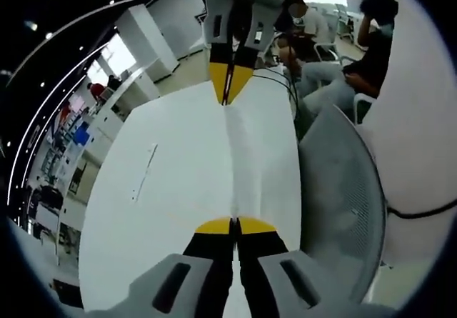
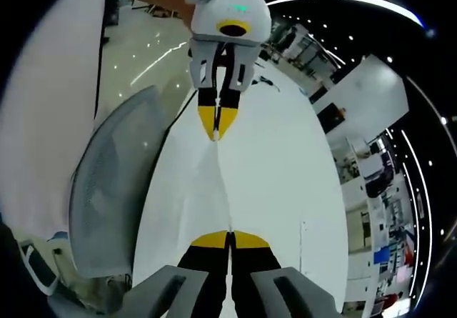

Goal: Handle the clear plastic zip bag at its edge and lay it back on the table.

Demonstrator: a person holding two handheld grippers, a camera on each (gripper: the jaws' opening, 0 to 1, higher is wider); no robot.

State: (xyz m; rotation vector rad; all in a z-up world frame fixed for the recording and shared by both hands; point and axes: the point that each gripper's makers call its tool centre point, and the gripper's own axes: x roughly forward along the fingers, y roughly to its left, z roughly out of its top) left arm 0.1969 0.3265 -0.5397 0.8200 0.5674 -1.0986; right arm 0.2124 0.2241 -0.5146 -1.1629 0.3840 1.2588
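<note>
yellow-tipped black left tool (image 1: 235, 225), white table (image 1: 178, 189), grey mesh chair (image 1: 343, 189)

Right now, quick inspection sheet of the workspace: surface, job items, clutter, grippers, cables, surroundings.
Surface: white table, bare where visible.
Job's things: clear zip bag stretched edge-on between both grippers, above the table; it reads as a pale vertical band.
Clutter: one thin pale strip lying flat on the table.
Grippers: left gripper shut on the bag's near edge; right gripper shut on the opposite edge, facing it.
Cables: black cable trailing over the far table end.
Surroundings: grey mesh chair beside the table; seated people beyond; office shelving in the background.
</note>
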